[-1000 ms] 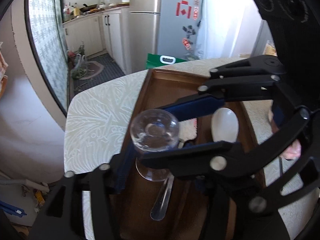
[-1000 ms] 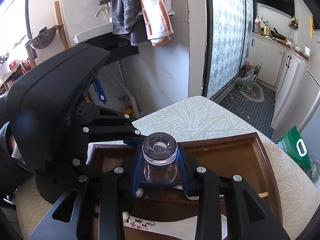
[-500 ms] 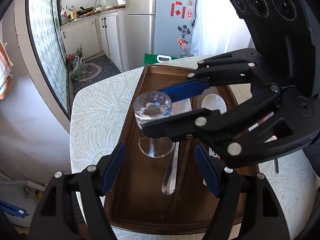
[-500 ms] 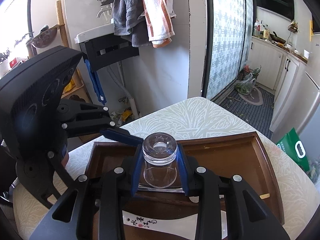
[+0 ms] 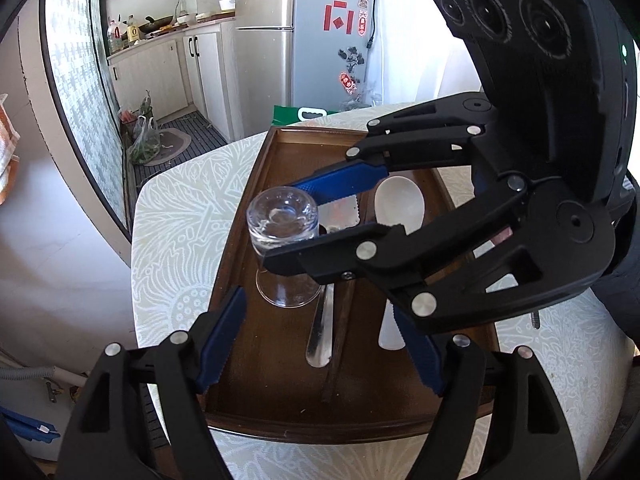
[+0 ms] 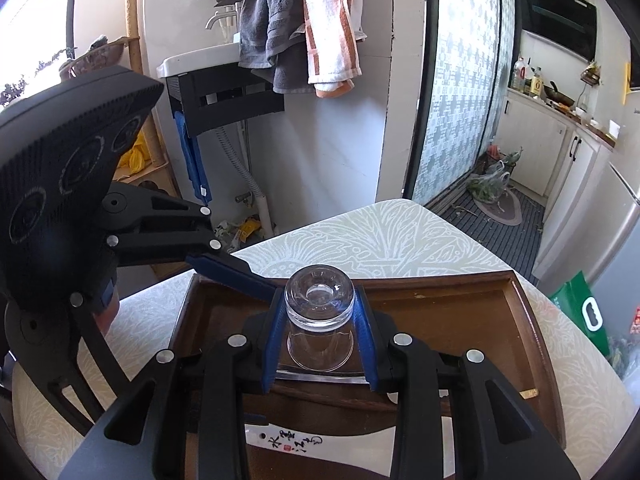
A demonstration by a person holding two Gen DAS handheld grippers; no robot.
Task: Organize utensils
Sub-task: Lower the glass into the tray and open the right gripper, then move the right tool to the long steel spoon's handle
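Observation:
An upturned clear glass [image 5: 282,216] [image 6: 320,300] stands in the dark wooden tray [image 5: 237,240] [image 6: 520,308], near its left rim in the left wrist view. My right gripper [image 6: 319,312] [image 5: 288,226] is shut on the glass, one blue pad on each side. My left gripper [image 5: 320,344] sits back from the glass at the tray's near end; its jaws are opening with nothing held between them. A metal spoon [image 5: 320,336] and a white ceramic spoon [image 5: 400,200] lie in the tray beside the glass.
The tray rests on a table with a pale leaf-patterned cloth [image 5: 180,240] [image 6: 380,236]. A dark stick [image 5: 340,340] lies beside the metal spoon. A fridge [image 5: 304,40] and a green bag [image 6: 580,312] stand beyond the table's far edge.
My left gripper has drawn back from the glass and its jaws have spread wider. The right gripper still grips the glass in the same spot.

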